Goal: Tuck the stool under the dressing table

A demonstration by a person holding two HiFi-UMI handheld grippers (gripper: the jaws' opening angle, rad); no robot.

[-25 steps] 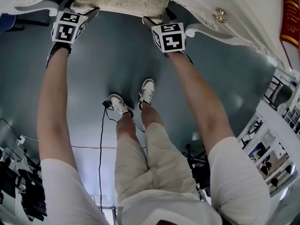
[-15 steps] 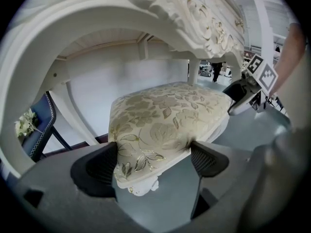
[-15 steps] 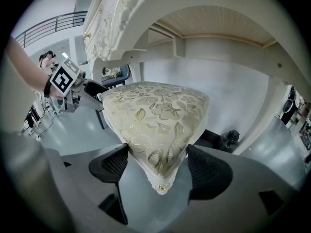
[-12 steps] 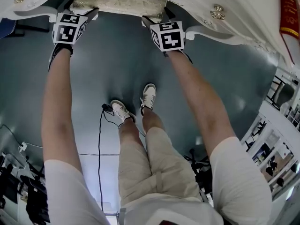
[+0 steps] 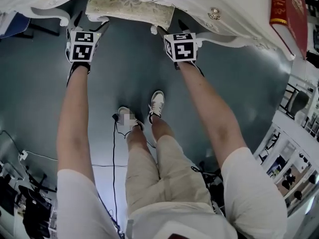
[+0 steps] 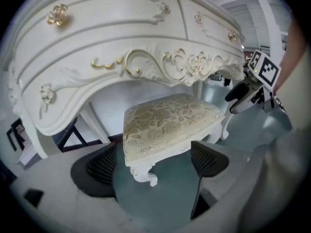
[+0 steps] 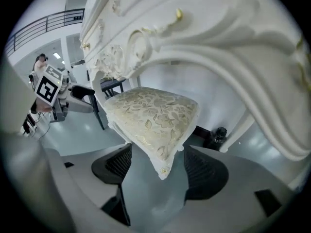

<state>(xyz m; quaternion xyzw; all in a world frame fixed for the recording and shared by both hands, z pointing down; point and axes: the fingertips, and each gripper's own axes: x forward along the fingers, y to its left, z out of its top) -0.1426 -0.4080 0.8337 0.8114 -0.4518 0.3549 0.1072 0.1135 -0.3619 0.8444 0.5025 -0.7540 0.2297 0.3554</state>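
Left gripper (image 6: 154, 165): jaws spread wide and pinching nothing. We see the stool (image 6: 167, 123) front corner and its carved leg in line between the pads, with a gap on both sides.

Right gripper (image 7: 153, 166): jaws also spread, and they have just been closing a little. The stool's other front corner hangs in the gap and neither pad touches it.

The stool stands in the knee gap of the dressing table (image 6: 121, 42). Most of its seat is under the carved apron, and the front edge sticks out toward us in the head view.

Containers: the table drawers are shut, with a gold knob (image 6: 57, 14) on the left one, so we cannot see their contents. A red book (image 5: 289, 6) lies on the tabletop near its right end.

Edges and room: the table legs flank the stool with a slim gap on each side, and the apron sits just above the seat. The grey floor (image 5: 129, 68) is open between the grippers and the person's shoes (image 5: 157, 103). A black cable (image 5: 113, 173) runs along the floor by the left shoe. Shelving (image 5: 294, 153) crowds the right edge.
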